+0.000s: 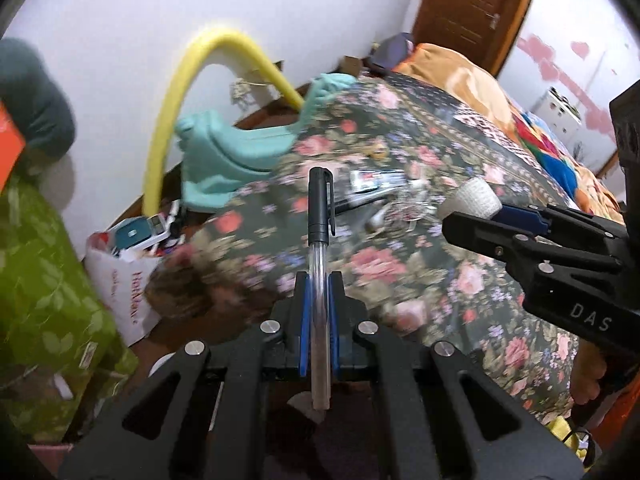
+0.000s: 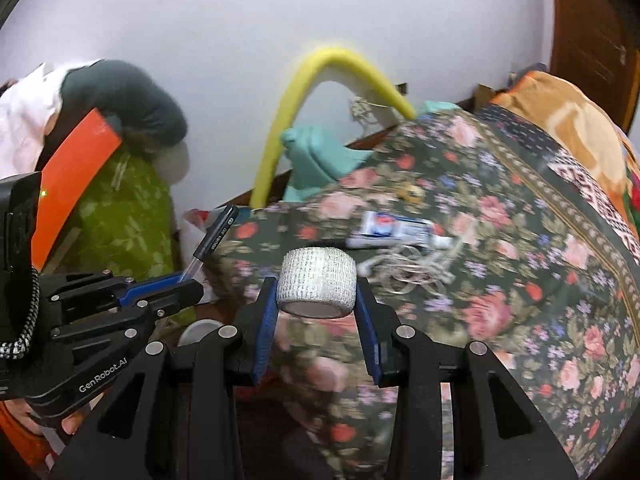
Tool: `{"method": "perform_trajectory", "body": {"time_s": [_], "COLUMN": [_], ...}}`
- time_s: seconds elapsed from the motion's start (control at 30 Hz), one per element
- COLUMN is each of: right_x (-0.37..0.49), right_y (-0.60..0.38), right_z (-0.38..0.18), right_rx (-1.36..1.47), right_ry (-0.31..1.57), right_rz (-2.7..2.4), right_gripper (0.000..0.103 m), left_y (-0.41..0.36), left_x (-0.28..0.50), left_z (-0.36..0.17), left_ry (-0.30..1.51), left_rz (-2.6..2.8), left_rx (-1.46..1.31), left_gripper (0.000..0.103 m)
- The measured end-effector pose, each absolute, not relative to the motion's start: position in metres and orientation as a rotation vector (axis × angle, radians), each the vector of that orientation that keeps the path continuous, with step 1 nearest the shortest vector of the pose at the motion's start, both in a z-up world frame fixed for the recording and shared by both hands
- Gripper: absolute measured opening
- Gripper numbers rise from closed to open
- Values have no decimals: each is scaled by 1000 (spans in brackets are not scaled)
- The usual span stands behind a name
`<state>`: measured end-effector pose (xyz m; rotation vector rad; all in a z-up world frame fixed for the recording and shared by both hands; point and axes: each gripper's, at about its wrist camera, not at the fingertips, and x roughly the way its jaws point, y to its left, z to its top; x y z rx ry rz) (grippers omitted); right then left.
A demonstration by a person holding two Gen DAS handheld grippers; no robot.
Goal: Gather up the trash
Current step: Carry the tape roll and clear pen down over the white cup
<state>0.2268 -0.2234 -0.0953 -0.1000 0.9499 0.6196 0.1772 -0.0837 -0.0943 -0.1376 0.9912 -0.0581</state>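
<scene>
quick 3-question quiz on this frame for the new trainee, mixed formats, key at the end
1. Multiple choice: the left tool is shut on which item? A) toothpaste tube B) pen C) tangled cord
2. True or false: the right tool carries nothing.
3. Fill in: the toothpaste tube lies on the floral ____.

Key:
1. B. The pen sits clamped between the pads, cap end forward.
2. False. It is shut on the white tape roll.
3. Bedspread, beside the tangled cord.
</scene>
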Motion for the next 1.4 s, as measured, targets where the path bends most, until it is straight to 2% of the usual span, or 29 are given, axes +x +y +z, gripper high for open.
{"method": "perform_trajectory", "body": {"time_s": [0.53,1.17,1.4], "right_x": [178,148,144], "right_y": [-94,26,55], "right_z": [-113,-204,-229], "right_rx": [-250,-419,-429], "right_ry": [969,1203,1286], "right_rz": [791,954,1004], "right_gripper": [34,34,35], "left_y": [33,132,152], "left_x": [108,50,44], "left_z": [-130,-268,-289], "left_ry": [1046,1294,1305], "left_rz": [113,217,253], "left_rx": [-236,-487,-567], "left_gripper": [7,7,7]}}
